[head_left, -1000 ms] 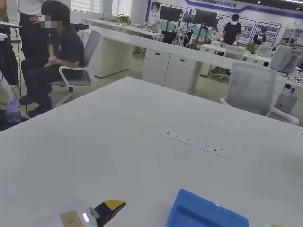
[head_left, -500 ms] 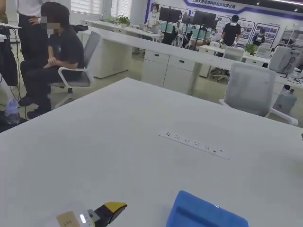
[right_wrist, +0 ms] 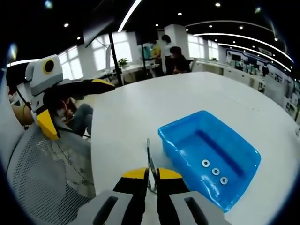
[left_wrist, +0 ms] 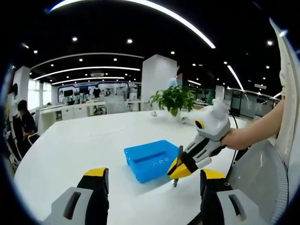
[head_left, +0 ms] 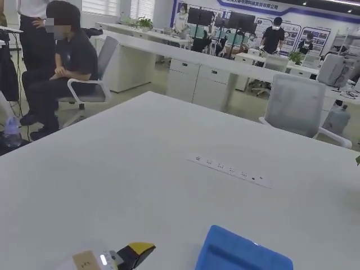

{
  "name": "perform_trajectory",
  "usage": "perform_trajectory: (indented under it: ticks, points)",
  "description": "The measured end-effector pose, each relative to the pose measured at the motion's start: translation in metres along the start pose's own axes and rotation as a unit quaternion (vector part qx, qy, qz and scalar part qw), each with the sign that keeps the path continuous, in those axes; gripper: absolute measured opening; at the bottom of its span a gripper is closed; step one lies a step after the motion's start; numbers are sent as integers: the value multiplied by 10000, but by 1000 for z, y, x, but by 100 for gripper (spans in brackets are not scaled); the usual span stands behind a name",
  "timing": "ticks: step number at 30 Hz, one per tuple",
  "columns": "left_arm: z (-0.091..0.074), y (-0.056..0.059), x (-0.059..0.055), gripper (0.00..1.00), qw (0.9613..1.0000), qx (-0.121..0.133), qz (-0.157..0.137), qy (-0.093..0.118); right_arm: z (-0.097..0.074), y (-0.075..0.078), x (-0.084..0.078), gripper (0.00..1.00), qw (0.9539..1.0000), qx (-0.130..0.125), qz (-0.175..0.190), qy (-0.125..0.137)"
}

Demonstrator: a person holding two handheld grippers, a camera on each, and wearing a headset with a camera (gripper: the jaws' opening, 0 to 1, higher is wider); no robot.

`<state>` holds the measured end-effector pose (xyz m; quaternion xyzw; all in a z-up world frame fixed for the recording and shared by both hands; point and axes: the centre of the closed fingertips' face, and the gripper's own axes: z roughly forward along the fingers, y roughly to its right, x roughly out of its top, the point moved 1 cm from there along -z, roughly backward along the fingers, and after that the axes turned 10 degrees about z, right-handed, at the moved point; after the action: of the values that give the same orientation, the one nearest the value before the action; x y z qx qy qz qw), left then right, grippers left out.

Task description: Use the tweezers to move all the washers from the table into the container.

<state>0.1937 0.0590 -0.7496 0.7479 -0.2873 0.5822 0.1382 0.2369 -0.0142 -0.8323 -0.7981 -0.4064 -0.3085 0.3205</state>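
Three washers (right_wrist: 215,171) are lying in a short row on the floor of the blue container (right_wrist: 197,133), at the lower right of the right gripper view, so that part of the job is looking done. Whether more are waiting on the desk (right_wrist: 140,103) cannot be told.

The tweezers (right_wrist: 148,154) are standing thin and dark at the bottom centre of that view, just left of the container's near corner. The right tool (right_wrist: 151,174) is clamping them between jaws pressed nearly together, likely squeezing the blades shut. Nothing can be made out at their tips.

In the left gripper view the same tool is hanging at centre right. It is tilting down so the tweezers' tips are hovering close to the desk beside the container's corner, a posture suiting either a drop-off or a reach for a small flat part.

The left tool (left_wrist: 154,173) is sitting with its jaws spread wide and gripping nothing, well back from the container. It is probably standing clear, since one pair of tweezers is doing the work.

In the head view the container is peeking in at the bottom edge, with a tool's yellow tip to its left.
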Motion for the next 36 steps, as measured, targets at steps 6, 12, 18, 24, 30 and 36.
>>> perform_trajectory:
  ticks: [6, 12, 18, 24, 30, 36]
  points:
    - [0, -1, -1, 80, 10000, 20, 12, -19, 1, 1, 1, 3, 10000, -8, -3, -52]
    - [0, -2, -1, 79, 10000, 35, 2, -27, -2, 9, 4, 3, 9994, 19, 354, 22]
    - [0, -2, -2, 79, 10000, 27, 6, -54, -10, 12, 17, 3, 9983, 55, 519, 253]
    - [0, -2, -3, 79, 10000, 28, 7, -63, -15, 11, 25, 3, 9975, 84, 586, 397]
    - [0, -1, -3, 79, 10000, 23, -3, -67, -19, 8, 33, 3, 9971, 116, 567, 492]
    - [0, -1, -3, 79, 10000, 29, 12, -65, -22, 8, 42, 3, 9970, 120, 506, 565]
